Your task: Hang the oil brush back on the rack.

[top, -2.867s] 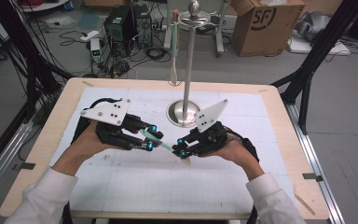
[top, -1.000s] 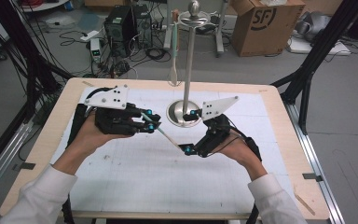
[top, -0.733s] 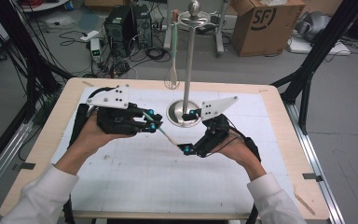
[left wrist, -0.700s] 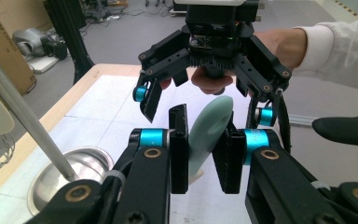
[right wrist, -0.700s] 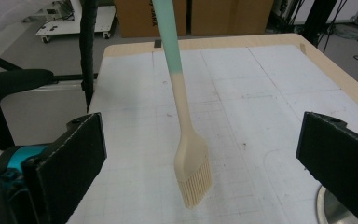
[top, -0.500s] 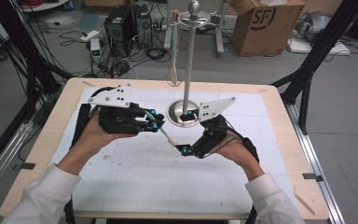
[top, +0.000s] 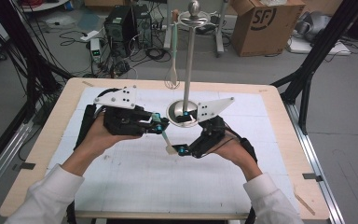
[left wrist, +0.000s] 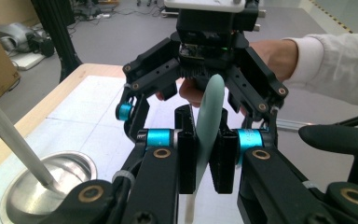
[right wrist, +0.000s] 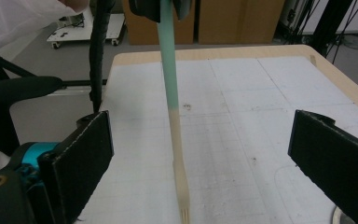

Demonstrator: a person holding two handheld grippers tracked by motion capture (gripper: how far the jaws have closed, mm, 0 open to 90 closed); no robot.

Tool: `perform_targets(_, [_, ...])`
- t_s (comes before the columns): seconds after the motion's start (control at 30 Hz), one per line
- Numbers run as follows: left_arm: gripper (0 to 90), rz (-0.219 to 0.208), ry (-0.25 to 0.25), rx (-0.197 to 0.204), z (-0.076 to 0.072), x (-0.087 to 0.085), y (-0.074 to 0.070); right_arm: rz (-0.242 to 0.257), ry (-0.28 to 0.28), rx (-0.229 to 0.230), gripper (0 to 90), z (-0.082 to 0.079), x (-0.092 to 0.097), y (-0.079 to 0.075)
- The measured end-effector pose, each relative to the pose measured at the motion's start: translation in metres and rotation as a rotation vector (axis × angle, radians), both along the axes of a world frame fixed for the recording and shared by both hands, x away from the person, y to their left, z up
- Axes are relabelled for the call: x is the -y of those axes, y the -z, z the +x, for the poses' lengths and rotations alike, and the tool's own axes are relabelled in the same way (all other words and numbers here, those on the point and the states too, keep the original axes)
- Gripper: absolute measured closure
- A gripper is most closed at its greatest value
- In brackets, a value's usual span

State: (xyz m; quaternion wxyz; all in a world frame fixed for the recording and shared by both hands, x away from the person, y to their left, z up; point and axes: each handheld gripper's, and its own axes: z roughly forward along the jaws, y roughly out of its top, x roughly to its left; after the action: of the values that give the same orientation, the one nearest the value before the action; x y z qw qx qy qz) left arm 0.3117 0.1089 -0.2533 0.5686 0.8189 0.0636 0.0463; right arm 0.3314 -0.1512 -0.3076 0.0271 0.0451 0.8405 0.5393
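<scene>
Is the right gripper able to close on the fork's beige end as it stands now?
Probably yes. The right gripper is open, and the fork, held at its green end by the left gripper, hangs between its jaws with nothing between them.

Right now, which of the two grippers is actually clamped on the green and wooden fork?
The left gripper: its jaws pinch the fork at its green end, while the right gripper stands wide open around the wooden part.

Cardboard box on floor, computer tower, cables, black frame legs
</scene>
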Motion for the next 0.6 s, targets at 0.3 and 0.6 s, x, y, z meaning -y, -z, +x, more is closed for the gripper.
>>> perform_targets(0.3, [83.2,-0.004,0.005,-0.002,-0.0002,0.0054,0.0010,0.009,-0.044,-0.017,28.6,-0.0018,-0.0055,0.0002])
perform_targets(0.6, [83.2,-0.004,0.016,-0.001,0.0007,0.0073,0.0017,0.010,-0.076,0.006,83.3,-0.0044,-0.0064,-0.0025])
